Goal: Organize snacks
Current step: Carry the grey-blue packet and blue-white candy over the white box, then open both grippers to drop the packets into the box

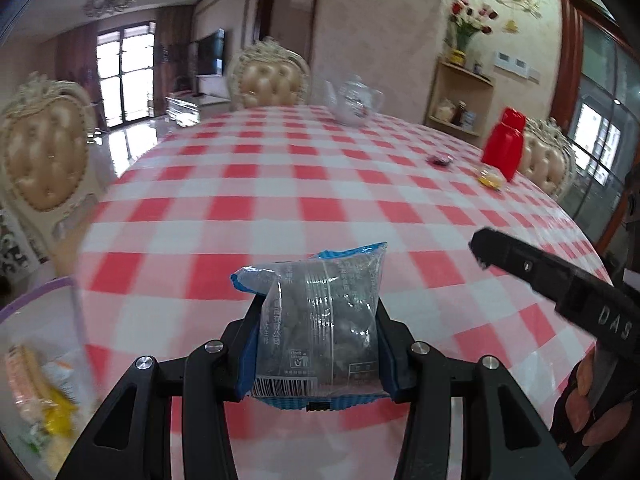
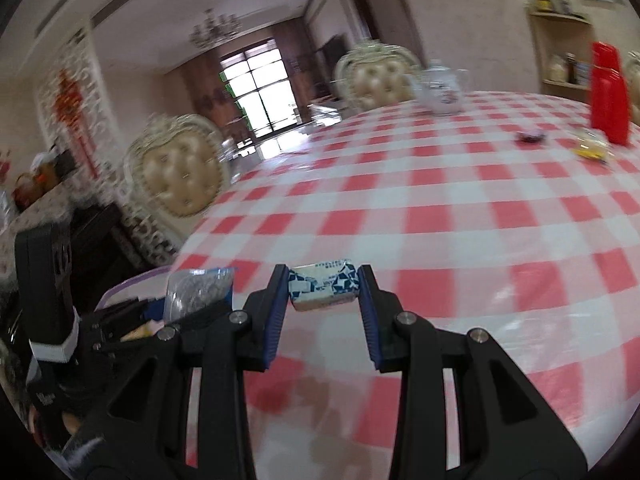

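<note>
My left gripper (image 1: 318, 320) is shut on a clear snack packet with blue edges (image 1: 320, 320), held above the red-and-white checked table (image 1: 280, 208). My right gripper (image 2: 324, 288) is shut on a small blue-and-white wrapped snack (image 2: 323, 286), also above the table. A clear bin with a purple rim (image 1: 36, 344) at the lower left of the left wrist view holds several snacks. The left gripper with its packet (image 2: 198, 292) shows at the left of the right wrist view, over that bin's rim (image 2: 132, 280). The right gripper's finger (image 1: 520, 268) shows at the right of the left wrist view.
On the far side of the table stand a white teapot (image 1: 354, 100), a red container (image 1: 505, 142), a dark wrapped sweet (image 1: 440, 159) and a yellow snack packet (image 1: 491, 178). Padded chairs (image 1: 270, 80) ring the table. A shelf (image 1: 460, 96) stands by the wall.
</note>
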